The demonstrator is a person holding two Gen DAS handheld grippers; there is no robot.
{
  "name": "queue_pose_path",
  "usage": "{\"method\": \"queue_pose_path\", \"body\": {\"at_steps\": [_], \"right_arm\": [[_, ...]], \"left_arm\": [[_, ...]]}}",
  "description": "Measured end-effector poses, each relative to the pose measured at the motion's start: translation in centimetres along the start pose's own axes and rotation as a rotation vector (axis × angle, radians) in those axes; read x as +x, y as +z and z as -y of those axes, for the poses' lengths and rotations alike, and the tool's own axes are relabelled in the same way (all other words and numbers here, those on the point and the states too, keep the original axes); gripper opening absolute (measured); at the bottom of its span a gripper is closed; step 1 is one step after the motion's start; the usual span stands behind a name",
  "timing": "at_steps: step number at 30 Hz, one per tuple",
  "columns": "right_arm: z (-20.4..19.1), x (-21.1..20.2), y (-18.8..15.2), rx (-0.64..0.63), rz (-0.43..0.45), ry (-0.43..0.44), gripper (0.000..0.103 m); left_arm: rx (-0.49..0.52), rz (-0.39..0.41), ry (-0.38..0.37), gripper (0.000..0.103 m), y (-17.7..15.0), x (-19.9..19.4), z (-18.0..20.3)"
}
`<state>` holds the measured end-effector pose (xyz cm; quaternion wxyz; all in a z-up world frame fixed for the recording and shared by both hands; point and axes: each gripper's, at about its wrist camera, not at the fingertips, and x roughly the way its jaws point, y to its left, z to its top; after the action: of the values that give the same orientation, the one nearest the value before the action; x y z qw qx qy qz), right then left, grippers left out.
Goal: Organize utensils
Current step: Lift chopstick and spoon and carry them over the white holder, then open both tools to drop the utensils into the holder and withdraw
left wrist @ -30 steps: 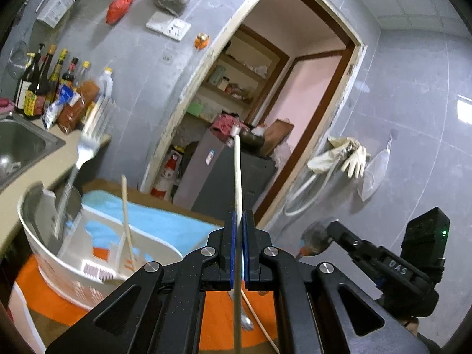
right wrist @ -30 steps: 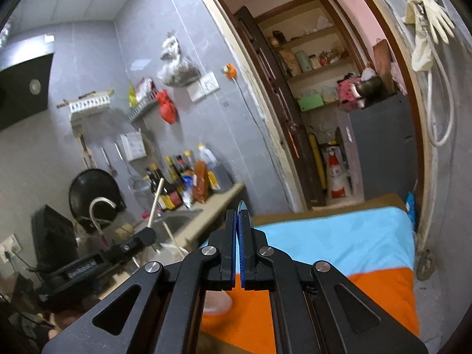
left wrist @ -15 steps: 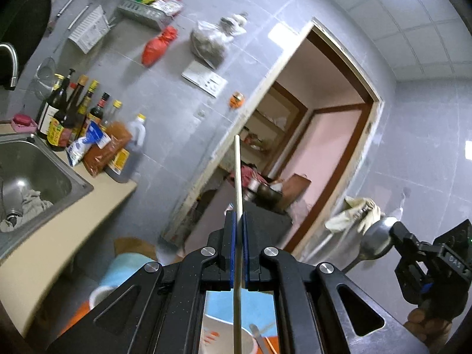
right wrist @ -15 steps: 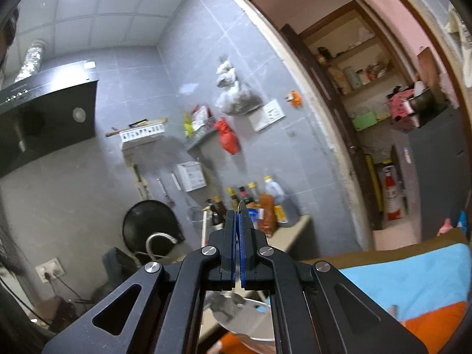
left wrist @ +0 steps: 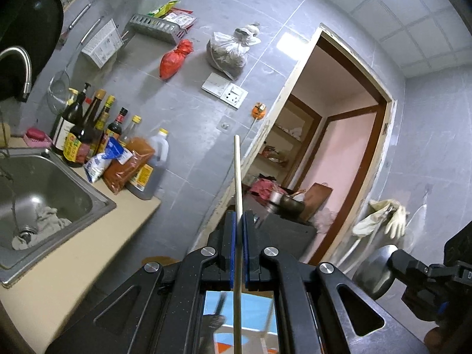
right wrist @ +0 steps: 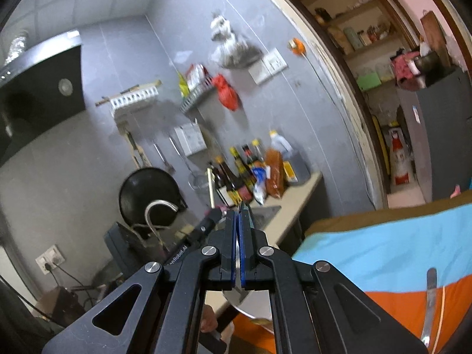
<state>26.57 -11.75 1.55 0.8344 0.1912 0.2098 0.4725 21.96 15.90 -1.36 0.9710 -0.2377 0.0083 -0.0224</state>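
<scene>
A wooden chopstick (left wrist: 237, 194) is seen clamped upright between the blue pads of the left claw (left wrist: 239, 221), its upper end standing clear above the fingers and its lower end running down past the claw body. Below it, through the gap in the claw frame, a blue and orange cloth (right wrist: 383, 250) is glimpsed. At the right edge of the left wrist view the right claw (right wrist: 239, 215) is shown gripping a metal spoon (left wrist: 374, 268), bowl turned toward the camera; in the right wrist view its jaws are pressed together on the spoon's thin handle, the bowl showing under the claw frame. Another metal utensil (right wrist: 429, 301) is seen lying on the orange part of the cloth at lower right, with a pale stick just beside it. Further back, a beige desk (left wrist: 88, 250) is shown carrying a steel sink (left wrist: 44, 188) with a rag by its drain. A cluster of sauce bottles (left wrist: 88, 129) and packets is gathered at the desk's far end against the grey tiled wall. A red bag (left wrist: 175, 59) and a tied clear bag (left wrist: 230, 50) are hung on that wall above, near a switch plate. Beyond, an open doorway (left wrist: 339, 147) is seen leading to shelves, and pale gloves (left wrist: 383, 218) are hung to its right
</scene>
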Motion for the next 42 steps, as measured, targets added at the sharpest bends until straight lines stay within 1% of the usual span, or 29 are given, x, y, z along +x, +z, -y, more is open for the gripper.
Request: {"method": "queue_pose_path", "body": {"at_steps": [3,7,11,14,21,24,28,32,38,39,40,41,42], "right_arm": [[0.8,0.7,-1.0,0.012,-0.017,-0.02,0.0],[1.6,1.6,-1.8,0.03,-0.036,-0.04,0.0],[2.0,1.8,-2.5,0.032,-0.035,-0.035,0.0],[2.0,1.8,-2.8,0.019,-0.024,-0.025,0.0],[2.4,1.9,-3.9,-0.004,-0.016,-0.04,0.0],[2.9,2.2,-4.3,0.005,-0.029,-0.053,0.001],[3.6,2.5,-4.6,0.033,-0.049,-0.065,0.002],[3.9,2.6,-4.5,0.045,-0.076,-0.073,0.005],[4.0,2.0,-4.4,0.052,-0.069,-0.06,0.011],[3.9,1.9,-4.3,0.05,-0.065,-0.059,0.015],[3.8,1.8,-4.1,0.045,-0.062,-0.059,0.017],[3.7,1.6,-4.0,0.042,-0.056,-0.054,0.018],[3.7,1.4,-3.8,0.04,-0.051,-0.052,0.018]], "left_arm": [[0.048,0.026,0.024,0.002,-1.0,-0.2,0.2],[0.099,0.059,0.027,0.002,-2.1,-0.2,0.5],[0.176,0.123,0.054,0.002,-3.5,-0.7,1.1],[0.211,0.155,0.061,0.002,-4.3,-0.8,1.3],[0.269,0.162,0.077,0.002,-6.2,-0.8,1.0],[0.293,0.163,0.093,0.002,-7.0,-0.9,0.9],[0.33,0.147,0.109,0.004,-7.7,-1.2,0.9],[0.348,0.104,0.106,0.004,-7.8,-1.5,1.3],[0.312,-0.006,0.073,0.004,-7.6,-2.1,1.9],[0.302,-0.025,0.07,0.006,-7.4,-2.1,2.0],[0.287,-0.04,0.063,0.014,-7.2,-2.2,2.0],[0.273,-0.048,0.057,0.019,-6.9,-2.3,2.0],[0.247,-0.057,0.051,0.033,-6.5,-2.5,2.0]]}}
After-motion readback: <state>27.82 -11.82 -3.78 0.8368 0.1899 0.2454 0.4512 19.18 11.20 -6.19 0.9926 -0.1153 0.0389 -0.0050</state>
